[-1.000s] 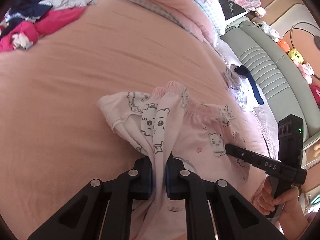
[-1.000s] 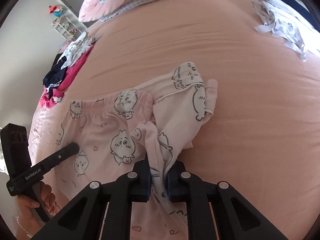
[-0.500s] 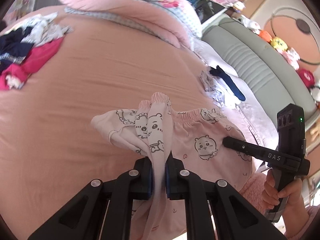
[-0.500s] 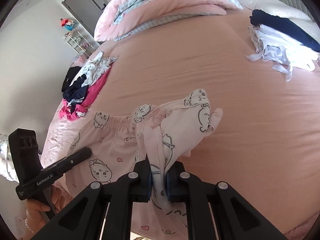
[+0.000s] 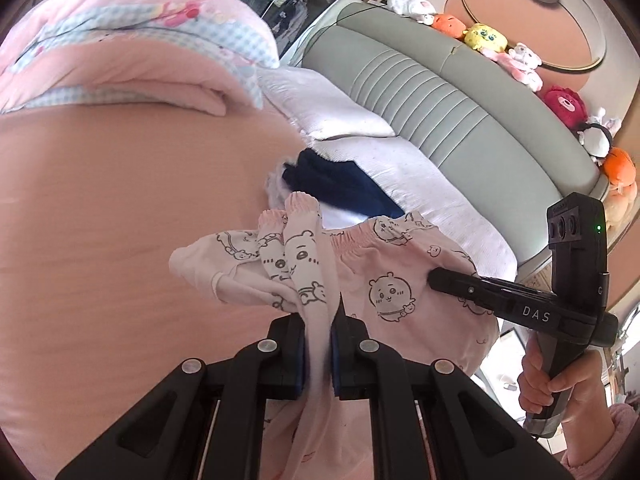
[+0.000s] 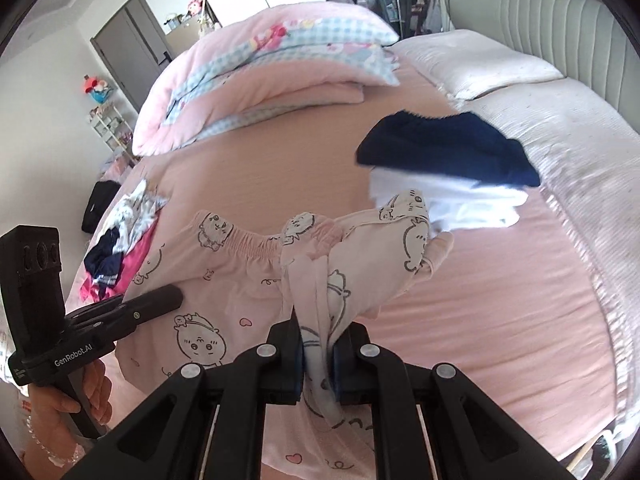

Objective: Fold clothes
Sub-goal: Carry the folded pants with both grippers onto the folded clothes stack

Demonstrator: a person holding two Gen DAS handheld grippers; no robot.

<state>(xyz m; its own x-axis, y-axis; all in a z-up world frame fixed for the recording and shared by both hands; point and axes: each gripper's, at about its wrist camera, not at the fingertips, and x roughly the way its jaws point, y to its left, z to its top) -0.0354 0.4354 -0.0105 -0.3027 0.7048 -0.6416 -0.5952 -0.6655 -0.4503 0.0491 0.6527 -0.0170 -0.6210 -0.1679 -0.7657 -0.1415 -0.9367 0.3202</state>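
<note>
A pair of pale pink pyjama trousers (image 5: 392,276) printed with cartoon animals hangs in the air between both grippers, its gathered waistband uppermost. My left gripper (image 5: 318,344) is shut on a bunched fold of the cloth. My right gripper (image 6: 318,354) is shut on another bunch of the same trousers (image 6: 224,280). In the left wrist view the right gripper (image 5: 436,278) reaches in from the right, held by a hand (image 5: 552,380). The right wrist view shows the left gripper (image 6: 172,296) coming in from the left, likewise hand-held. Below lies the pink bed sheet (image 5: 120,208).
A stack of folded clothes with a navy item (image 6: 444,148) on top lies on the bed by the white pillows (image 6: 500,64). A folded pink quilt (image 6: 260,76) sits at the far side. Unfolded clothes (image 6: 120,248) are heaped at the left. Plush toys (image 5: 484,36) line the grey headboard (image 5: 440,92).
Both grippers have risen and carried the trousers up off the sheet and towards the folded stack and the headboard. The cloth now hangs free between them. Both grips stayed shut.
</note>
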